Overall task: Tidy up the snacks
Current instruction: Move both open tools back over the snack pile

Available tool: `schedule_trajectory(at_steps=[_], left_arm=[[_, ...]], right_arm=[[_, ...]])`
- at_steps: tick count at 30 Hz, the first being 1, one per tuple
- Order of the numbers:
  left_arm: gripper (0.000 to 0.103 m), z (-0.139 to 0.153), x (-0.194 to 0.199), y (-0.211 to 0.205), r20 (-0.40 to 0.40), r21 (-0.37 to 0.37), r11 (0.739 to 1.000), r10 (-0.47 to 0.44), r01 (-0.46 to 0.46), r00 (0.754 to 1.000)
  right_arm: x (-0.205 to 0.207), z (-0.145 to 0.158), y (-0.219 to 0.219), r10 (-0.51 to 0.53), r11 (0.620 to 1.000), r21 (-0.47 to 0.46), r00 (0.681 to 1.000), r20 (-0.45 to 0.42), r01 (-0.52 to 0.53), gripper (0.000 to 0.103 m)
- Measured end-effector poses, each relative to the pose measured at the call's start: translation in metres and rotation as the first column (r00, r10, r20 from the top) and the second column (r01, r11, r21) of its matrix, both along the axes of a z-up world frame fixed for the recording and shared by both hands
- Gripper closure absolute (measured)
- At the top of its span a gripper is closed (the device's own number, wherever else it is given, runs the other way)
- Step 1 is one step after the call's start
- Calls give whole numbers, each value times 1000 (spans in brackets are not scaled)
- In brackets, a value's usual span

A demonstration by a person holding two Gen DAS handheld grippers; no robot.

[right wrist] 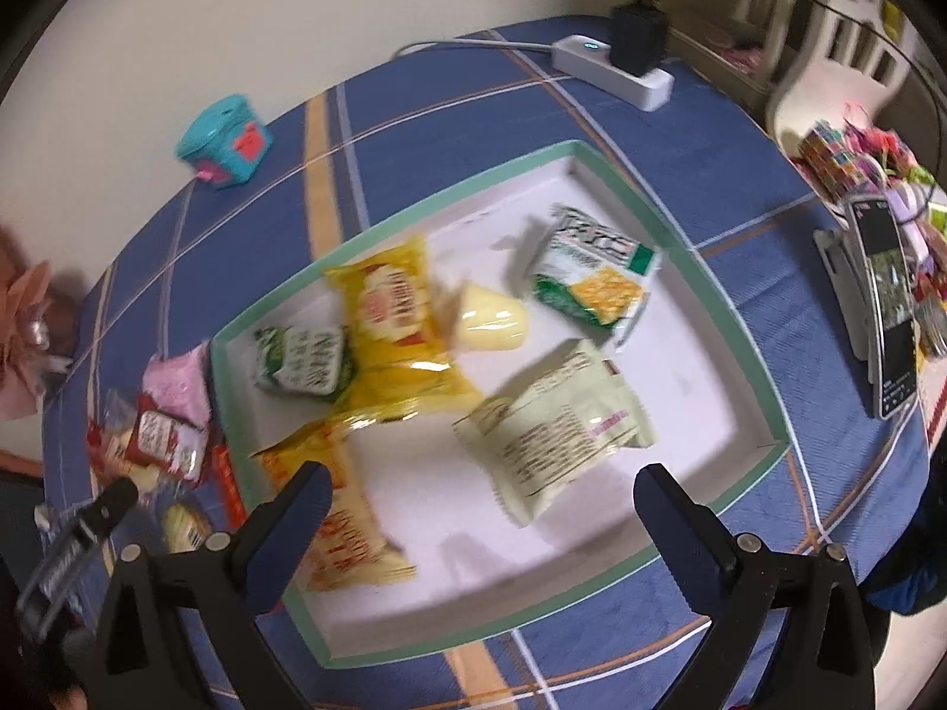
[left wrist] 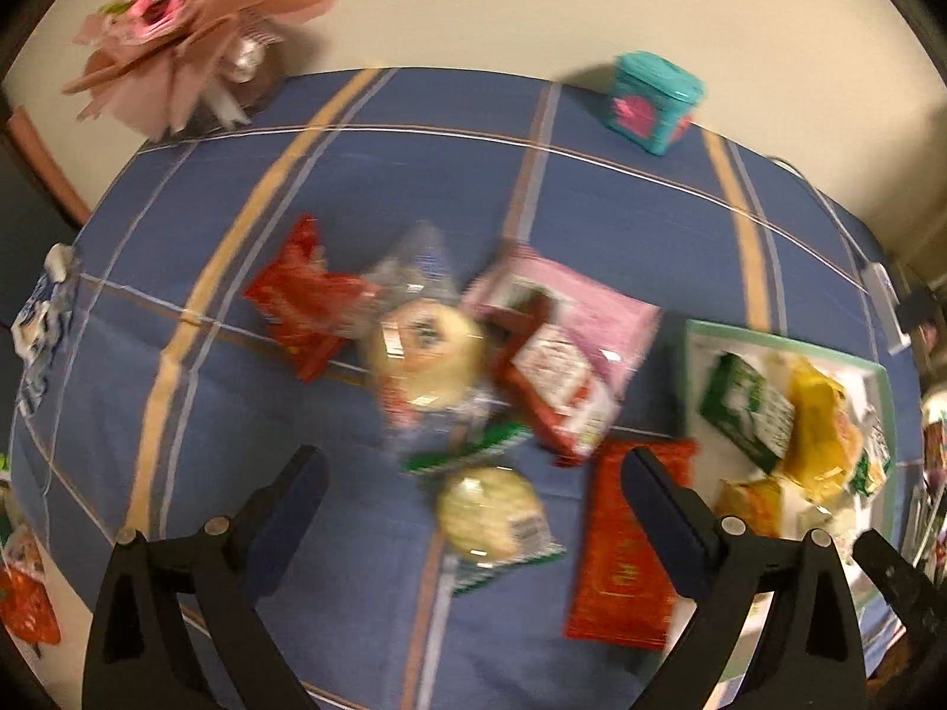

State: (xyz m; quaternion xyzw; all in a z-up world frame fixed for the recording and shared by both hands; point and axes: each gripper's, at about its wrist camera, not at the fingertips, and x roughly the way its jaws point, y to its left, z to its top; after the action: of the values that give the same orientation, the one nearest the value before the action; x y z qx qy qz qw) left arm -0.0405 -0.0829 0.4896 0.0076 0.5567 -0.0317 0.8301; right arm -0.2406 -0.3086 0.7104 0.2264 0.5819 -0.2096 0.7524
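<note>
both tongs stand wide and empty. left tongs (left wrist: 473, 467) hang over loose snack packets (left wrist: 426, 343) heaped on the blue-checked counter (left wrist: 296, 177); right tongs (right wrist: 482, 488) hang over the green-rimmed tray (right wrist: 698, 272) holding more packets.

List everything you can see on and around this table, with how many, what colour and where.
Tray: one, white with green rim, on the blue cloth.
Snack packets in tray: about six; yellow, green, cream, orange.
Loose snack packets: about seven, mostly red, pink and pale, on the cloth left of the tray.
Teal box: one, far edge of the table.
Paper bouquet: one, pink and brown, far left corner.
Power strip: one, white, black plug in it, far right.
Phone: one, propped at the right edge.
Left hand-held gripper: open, above the loose packets.
Right hand-held gripper: open, above the tray.
</note>
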Motion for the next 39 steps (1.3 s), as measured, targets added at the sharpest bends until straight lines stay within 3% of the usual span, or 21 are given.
schedule_trajectory(at_steps=[11,17,34,36,37,39], left_arm=[[4,-11,20,57,5,-2,991,132,-132,991],[4,-11,25,73,24,-12,988,151,-151,988],[4,-58,37,95,-52,-15,978,209,-210,977],[4,-63,39,93,-84,-44,980,191,-195,978],[4,-65,41,92,-139,-130,976,155,-174,978],[4,-69,42,89,-151,-129,978,147,-167,978]], right_arm=[[18,11,64,149,989,-8,989,24,-148,0],[28,13,101,216,976,-4,976,36,-216,0],[52,-6,182,369,929,22,929,15,-370,0],[54,-10,186,381,924,27,924,13,-381,0],[56,-13,188,386,922,31,922,10,-386,0],[59,-18,191,394,918,37,919,7,-394,0]])
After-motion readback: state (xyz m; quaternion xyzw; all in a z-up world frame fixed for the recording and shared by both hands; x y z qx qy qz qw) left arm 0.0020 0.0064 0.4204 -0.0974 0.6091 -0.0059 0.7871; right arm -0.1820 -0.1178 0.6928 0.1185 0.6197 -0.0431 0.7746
